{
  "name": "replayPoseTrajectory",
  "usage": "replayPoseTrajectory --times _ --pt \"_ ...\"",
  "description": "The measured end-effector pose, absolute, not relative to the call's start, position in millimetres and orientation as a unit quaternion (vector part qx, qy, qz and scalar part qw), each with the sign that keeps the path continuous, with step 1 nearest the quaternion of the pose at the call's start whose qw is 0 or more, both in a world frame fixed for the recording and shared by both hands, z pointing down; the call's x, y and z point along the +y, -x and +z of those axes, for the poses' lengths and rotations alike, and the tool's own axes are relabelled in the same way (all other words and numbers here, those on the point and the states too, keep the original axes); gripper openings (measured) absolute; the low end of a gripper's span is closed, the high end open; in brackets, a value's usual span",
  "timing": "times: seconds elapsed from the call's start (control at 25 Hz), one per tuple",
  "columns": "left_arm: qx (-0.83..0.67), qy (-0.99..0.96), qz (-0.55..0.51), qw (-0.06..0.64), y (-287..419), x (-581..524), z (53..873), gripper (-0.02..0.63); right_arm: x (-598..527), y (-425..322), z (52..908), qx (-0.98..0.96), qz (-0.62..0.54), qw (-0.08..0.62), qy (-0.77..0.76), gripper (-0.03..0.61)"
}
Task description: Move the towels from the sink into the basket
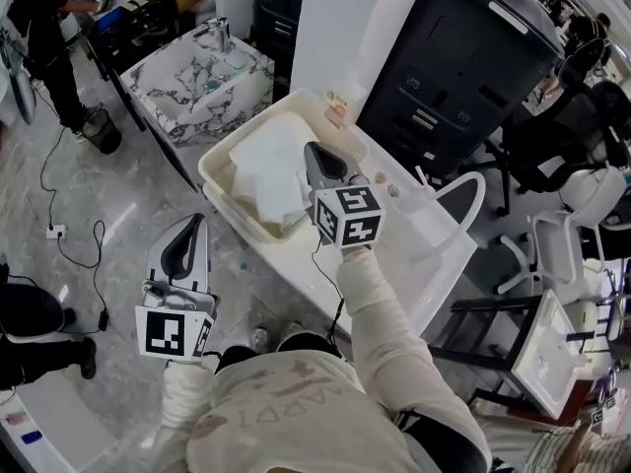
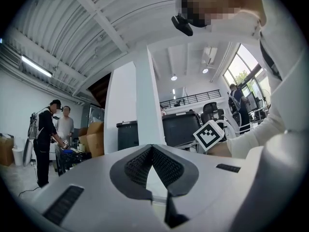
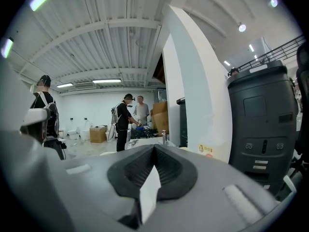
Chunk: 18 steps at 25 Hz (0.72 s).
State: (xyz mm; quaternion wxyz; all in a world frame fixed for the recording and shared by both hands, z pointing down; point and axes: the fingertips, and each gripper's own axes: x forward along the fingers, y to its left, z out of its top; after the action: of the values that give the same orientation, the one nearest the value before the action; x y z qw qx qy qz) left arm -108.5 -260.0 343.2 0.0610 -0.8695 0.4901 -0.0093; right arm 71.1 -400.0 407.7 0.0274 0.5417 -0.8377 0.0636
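In the head view a white towel [image 1: 268, 170] lies bunched in a white rectangular tub [image 1: 219, 179] on a long white counter. My right gripper [image 1: 310, 152] hovers over the tub's right side, above the towel. It is shut, and in the right gripper view [image 3: 154, 150] a white strip of towel [image 3: 150, 191] is pinched between the pads. My left gripper [image 1: 195, 223] hangs over the floor to the left of the counter. Its tips meet in the left gripper view [image 2: 152, 148], and nothing hangs from it. A marble-patterned sink [image 1: 202, 79] with a tap stands further back on the left.
A large dark machine [image 1: 463, 67] stands behind the counter, beside a white pillar [image 1: 335, 18]. Office chairs [image 1: 582, 180] and a white rack crowd the right side. A person [image 1: 44, 37] works at the far left. Cables [image 1: 74, 249] trail on the grey floor.
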Motion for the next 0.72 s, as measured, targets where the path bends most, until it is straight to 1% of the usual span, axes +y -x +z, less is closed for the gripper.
replayPoseTrajectory --times 0.32,0.44,0.72 --pt "0.472 0.880 -0.002 0.061 100 -265 342 0.005 -365 -76 392 -0.835 0.049 -0.004 -0.548 0.011" --pt "0.466 0.883 0.002 0.053 95 -268 341 0.005 -354 -79 386 -0.832 0.039 -0.008 -0.554 0.011" --pt "0.446 0.893 0.005 0.064 85 -271 339 0.005 -330 -88 373 -0.825 0.015 -0.012 -0.565 0.011"
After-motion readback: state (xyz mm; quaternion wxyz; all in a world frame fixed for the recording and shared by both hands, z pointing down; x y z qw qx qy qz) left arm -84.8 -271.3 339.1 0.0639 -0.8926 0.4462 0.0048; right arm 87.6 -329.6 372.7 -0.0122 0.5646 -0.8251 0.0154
